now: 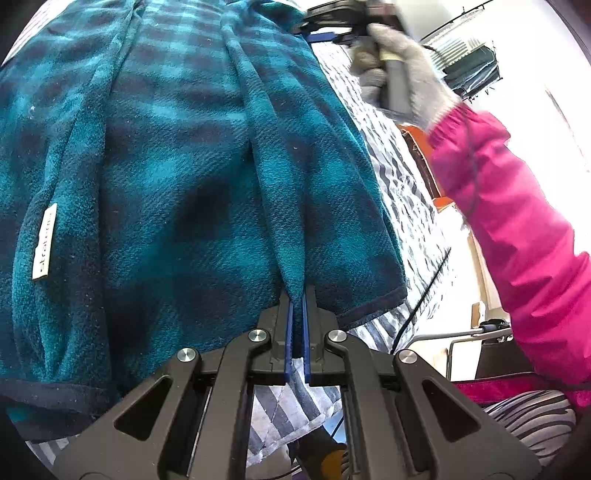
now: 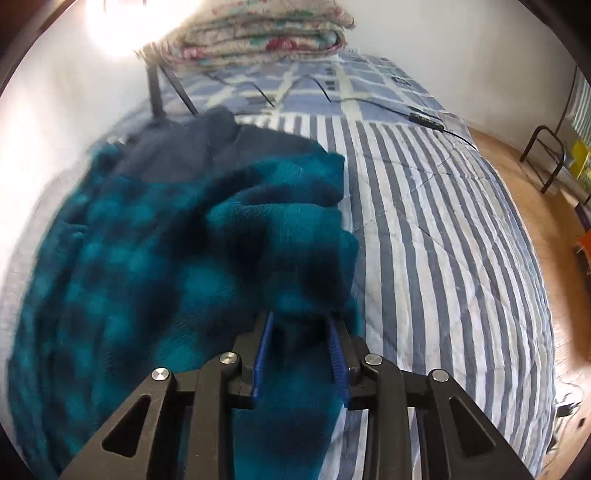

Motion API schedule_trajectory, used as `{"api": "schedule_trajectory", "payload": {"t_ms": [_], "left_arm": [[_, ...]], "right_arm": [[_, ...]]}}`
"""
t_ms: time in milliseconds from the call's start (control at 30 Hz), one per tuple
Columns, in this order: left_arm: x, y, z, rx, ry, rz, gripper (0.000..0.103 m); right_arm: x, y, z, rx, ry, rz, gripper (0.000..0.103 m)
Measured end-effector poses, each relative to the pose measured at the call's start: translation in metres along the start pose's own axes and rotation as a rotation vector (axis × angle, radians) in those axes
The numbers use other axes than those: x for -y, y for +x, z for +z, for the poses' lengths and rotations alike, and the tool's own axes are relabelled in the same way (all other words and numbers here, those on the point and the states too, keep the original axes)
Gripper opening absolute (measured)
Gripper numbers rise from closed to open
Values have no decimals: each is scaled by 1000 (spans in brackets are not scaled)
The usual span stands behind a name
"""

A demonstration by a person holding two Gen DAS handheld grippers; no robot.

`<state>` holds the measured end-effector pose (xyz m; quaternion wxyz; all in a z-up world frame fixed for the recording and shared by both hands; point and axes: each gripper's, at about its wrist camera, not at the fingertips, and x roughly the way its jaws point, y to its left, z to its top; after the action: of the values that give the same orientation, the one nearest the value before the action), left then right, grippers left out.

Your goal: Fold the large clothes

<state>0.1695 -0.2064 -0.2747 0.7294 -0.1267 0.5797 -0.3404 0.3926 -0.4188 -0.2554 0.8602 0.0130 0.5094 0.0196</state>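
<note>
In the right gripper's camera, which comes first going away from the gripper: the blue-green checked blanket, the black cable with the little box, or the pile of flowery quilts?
Going away from the right gripper:
1. Blue-green checked blanket: bunched between the fingers, spreading left.
2. Black cable with the little box: up the striped bed, toward the right.
3. Pile of flowery quilts: at the bed's far end, by the wall.

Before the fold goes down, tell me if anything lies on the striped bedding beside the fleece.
Nothing right beside the fleece: the striped bedding is bare there. A black cable lies farther up, near the folded quilts.
</note>
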Motion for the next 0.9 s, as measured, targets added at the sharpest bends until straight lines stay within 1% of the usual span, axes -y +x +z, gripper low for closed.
{"api": "schedule_trajectory", "payload": {"t_ms": [67,133,167,200,233,267,300,333,400,500,600,667,733,800,833,867,900], "left_arm": [[-2,-3,-1,6,-2,-7,1],[-3,-6,0,10,-19,-5,1],[-5,-6,0,7,-28,-8,7],[-6,-7,1,1,-41,-16,12],[-7,-9,2,6,-49,-25,23],[-9,-13,4,16,-56,-38,30],[-8,-15,5,27,-55,-54,31],[-8,-18,8,32,-51,-51,32],[-8,-20,12,43,-53,-48,32],[-11,-19,17,49,-73,-47,32],[-11,-12,20,47,-81,-37,32],[-10,-7,21,39,-80,-34,32],[-11,-2,19,34,-79,-4,31],[-13,5,18,27,-91,-5,25],[-15,8,17,19,-100,-13,15],[-17,9,16,17,-103,-16,9],[-18,9,16,17,-103,-21,8]], "right_arm": [[1,-29,-10,36,-4,25,31],[2,-66,-27,61,-6,94,34],[3,-83,-38,72,-4,125,37],[4,-103,-54,82,2,165,42],[5,-117,-68,86,10,200,46],[5,-131,-84,86,20,235,46],[5,-145,-105,81,27,273,46],[2,-155,-124,78,30,295,46],[-1,-169,-163,55,44,332,46],[-5,-176,-213,6,89,387,46],[-8,-180,-252,-30,134,434,46],[-8,-176,-271,-58,171,466,44],[-9,-171,-287,-88,213,491,43],[-10,-162,-296,-113,239,508,42],[-10,-160,-299,-120,246,513,42],[-12,-156,-303,-129,252,518,42],[-14,-151,-306,-142,256,517,42]]}}
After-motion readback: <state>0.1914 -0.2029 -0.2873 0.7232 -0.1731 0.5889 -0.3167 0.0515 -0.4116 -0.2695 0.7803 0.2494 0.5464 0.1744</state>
